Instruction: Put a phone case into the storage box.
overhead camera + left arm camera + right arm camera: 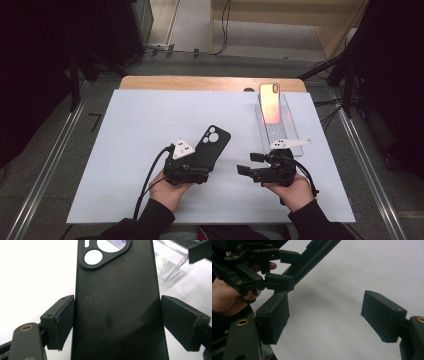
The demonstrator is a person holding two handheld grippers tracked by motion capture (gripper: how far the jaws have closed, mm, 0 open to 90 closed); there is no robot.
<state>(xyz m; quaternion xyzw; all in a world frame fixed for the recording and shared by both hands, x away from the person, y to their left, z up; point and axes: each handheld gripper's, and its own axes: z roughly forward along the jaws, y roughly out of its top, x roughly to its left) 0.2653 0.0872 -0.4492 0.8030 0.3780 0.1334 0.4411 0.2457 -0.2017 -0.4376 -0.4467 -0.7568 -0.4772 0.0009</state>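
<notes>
A black phone case (212, 145) with a camera cut-out lies slanted on the white sheet (130, 130). My left gripper (201, 164) is shut on its lower end. In the left gripper view both pads touch the long sides of the case (117, 290), which runs up between them. My right gripper (250, 163) sits to the right of it, points left and is open with nothing between its jaws. The right gripper view has my own open gripper (324, 317) over bare sheet, and farther off the left gripper (279, 267) clamped on the case (317, 252).
A phone (270, 102) with a pink-orange back leans on a clear plastic stand (285, 132) at the back right of the sheet. The stand (170, 265) lies just beyond the case. The wooden table edge (200, 82) runs behind the sheet, with metal rails at both sides.
</notes>
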